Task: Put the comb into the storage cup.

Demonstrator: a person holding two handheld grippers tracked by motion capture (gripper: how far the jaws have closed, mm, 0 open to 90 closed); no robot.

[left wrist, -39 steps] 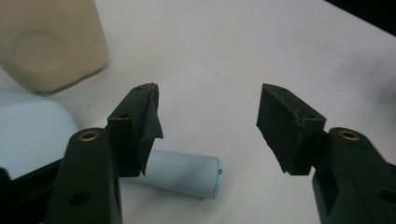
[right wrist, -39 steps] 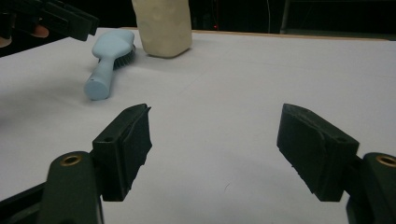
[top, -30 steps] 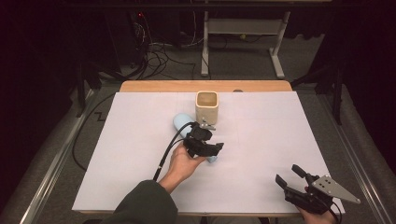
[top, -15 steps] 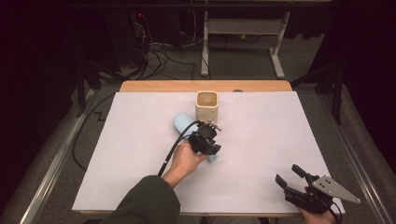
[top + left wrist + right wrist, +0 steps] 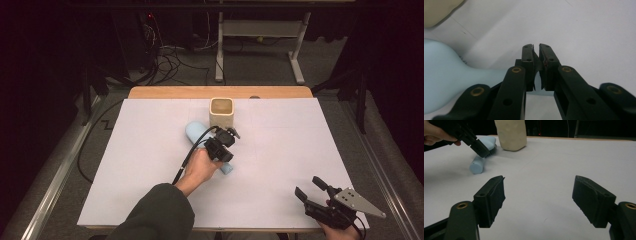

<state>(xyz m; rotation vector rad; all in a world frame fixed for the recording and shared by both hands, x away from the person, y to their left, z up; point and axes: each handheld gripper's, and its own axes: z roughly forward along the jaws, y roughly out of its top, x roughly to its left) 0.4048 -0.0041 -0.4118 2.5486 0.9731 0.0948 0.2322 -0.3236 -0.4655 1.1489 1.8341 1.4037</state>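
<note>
A pale blue hairbrush [image 5: 196, 131] lies on the white table, its head toward a beige square cup [image 5: 221, 112]. My left gripper [image 5: 220, 154] points down at the brush's handle. In the left gripper view the jaws have just been closing, and the left gripper [image 5: 536, 46] now pinches the pale blue handle [image 5: 537, 81] between its pads; the brush head [image 5: 441, 75] lies at the left. My right gripper [image 5: 309, 187] rests at the table's front right, and the right gripper [image 5: 544, 200] stands open with nothing between its fingers. It looks across at the brush [image 5: 477, 165] and the cup [image 5: 511, 133].
A white sheet [image 5: 300, 140] covers the table, with a wooden strip [image 5: 165, 92] at the back edge. The left gripper's black cable [image 5: 187, 160] trails over the person's hand. Behind the table stand a metal frame [image 5: 260, 30] and loose floor cables [image 5: 170, 57].
The left gripper's jaws have come together on the brush handle, and the hand has shifted slightly toward the cup. The right gripper has not moved.
</note>
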